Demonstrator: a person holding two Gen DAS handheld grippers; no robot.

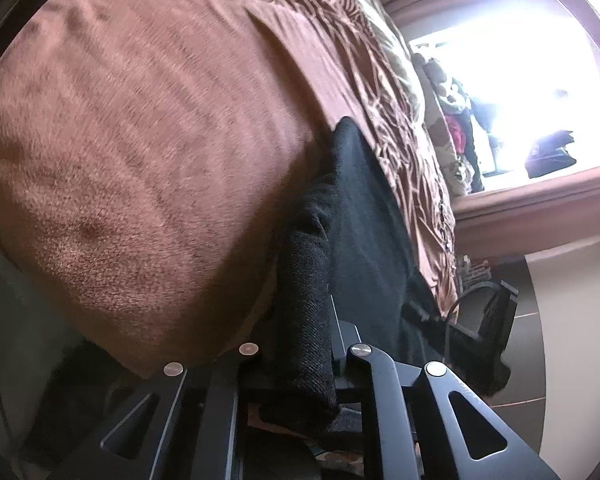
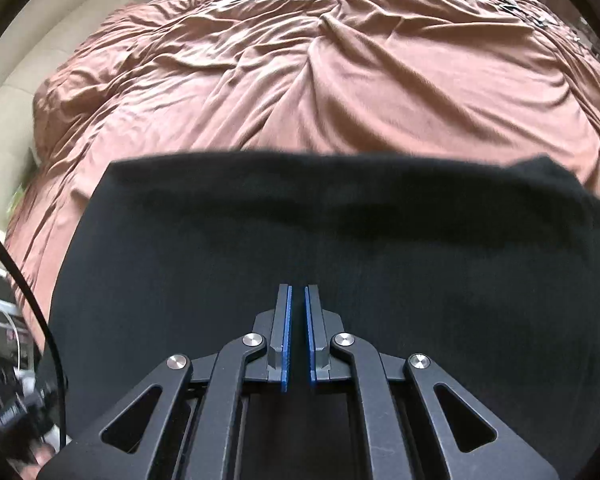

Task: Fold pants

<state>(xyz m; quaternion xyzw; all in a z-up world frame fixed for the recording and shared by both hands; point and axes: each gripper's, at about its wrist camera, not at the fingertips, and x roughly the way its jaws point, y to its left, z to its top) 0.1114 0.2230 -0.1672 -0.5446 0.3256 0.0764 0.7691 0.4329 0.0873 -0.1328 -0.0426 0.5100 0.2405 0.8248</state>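
The black pants [image 2: 340, 232] lie spread flat on a brown bedsheet [image 2: 300, 80], their far edge running straight across the right wrist view. My right gripper [image 2: 298, 290] hangs just over the cloth. Its blue pads [image 2: 287, 332] are nearly together, and I see nothing pinched between them. In the left wrist view a thick fold of the pants [image 1: 364, 220] runs down off the side of the bed into my left gripper [image 1: 300, 332]. That gripper is shut on the bunched cloth, which hides most of its fingers.
A plush brown bed cover [image 1: 140, 140] bulges at the left, with shiny crinkled fabric behind it. A bright window [image 1: 520, 60] with a wooden ledge [image 1: 540, 200] lies beyond. A dark object [image 1: 496, 304] stands on the tiled floor. Cream padding [image 2: 40, 40], a black cable [image 2: 28, 280] and clutter [image 2: 0, 340] border the bed's left.
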